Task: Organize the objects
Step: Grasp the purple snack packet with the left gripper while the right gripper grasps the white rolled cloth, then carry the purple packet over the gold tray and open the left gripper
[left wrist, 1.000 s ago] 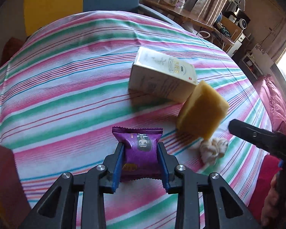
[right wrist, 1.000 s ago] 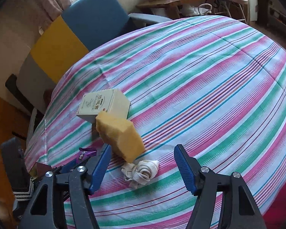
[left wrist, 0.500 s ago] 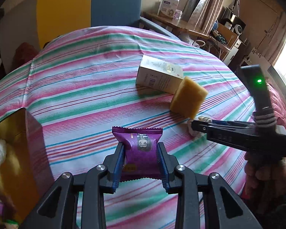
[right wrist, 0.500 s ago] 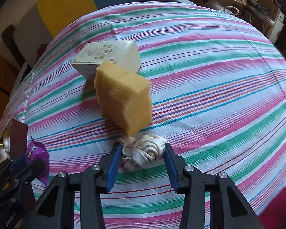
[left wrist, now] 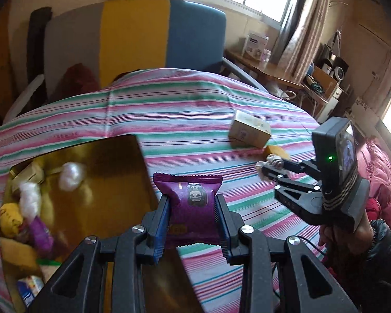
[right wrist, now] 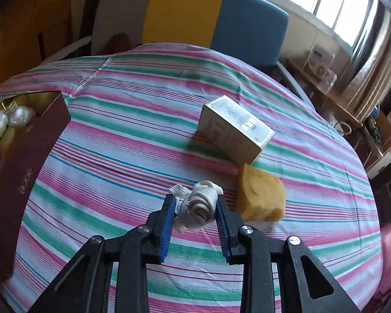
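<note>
My left gripper (left wrist: 191, 208) is shut on a purple snack packet (left wrist: 193, 203) and holds it over the right edge of an open gold-lined box (left wrist: 117, 156). My right gripper (right wrist: 195, 208) is shut on a white bundle of woven strap (right wrist: 198, 203), lifted above the striped cloth; it also shows in the left wrist view (left wrist: 269, 167). A yellow sponge (right wrist: 260, 198) and a cream carton (right wrist: 232, 133) lie on the cloth just right of the right gripper.
The box, dark red outside (right wrist: 20, 177), holds white balls (left wrist: 71, 173), yellow packets and a purple packet. The round table wears a striped cloth (right wrist: 117, 130). A chair with yellow and blue back (left wrist: 164, 34) stands behind it.
My left gripper has carried the purple packet left, to over the box. My right gripper has closed on the white strap bundle and lifted it off the cloth.
</note>
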The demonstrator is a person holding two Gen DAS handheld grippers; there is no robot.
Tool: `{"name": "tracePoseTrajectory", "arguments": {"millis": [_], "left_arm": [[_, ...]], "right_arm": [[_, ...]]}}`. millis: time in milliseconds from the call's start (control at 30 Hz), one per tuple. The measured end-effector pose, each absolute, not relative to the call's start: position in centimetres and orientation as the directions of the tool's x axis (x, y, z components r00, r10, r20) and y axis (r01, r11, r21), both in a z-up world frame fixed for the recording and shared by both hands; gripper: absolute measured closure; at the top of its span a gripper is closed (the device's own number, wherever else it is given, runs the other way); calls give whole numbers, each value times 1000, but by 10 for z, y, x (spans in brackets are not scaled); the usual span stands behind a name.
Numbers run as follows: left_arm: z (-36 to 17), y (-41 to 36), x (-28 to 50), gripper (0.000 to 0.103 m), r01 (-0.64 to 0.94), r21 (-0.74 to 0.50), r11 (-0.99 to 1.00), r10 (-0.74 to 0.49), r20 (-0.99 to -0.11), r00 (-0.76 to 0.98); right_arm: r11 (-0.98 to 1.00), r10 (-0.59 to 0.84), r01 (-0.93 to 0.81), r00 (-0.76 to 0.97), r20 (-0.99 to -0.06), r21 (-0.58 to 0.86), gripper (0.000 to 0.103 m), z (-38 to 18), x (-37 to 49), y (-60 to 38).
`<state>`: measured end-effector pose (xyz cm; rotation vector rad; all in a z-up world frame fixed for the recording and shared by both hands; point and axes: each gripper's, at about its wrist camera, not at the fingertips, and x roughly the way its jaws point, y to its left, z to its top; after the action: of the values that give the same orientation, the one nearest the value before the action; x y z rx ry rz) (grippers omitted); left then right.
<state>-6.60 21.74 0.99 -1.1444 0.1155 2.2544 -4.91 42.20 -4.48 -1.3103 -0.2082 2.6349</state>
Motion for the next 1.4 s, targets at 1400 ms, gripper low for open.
{"name": "tracePoseTrajectory", "arguments": {"millis": [1400], "left_arm": [[-20,100,-76,70,-320,-184,-929,333,-790,-515]], "right_arm": [[-820,414,-119,-799,-436,-560,72,-16,-31,335]]}}
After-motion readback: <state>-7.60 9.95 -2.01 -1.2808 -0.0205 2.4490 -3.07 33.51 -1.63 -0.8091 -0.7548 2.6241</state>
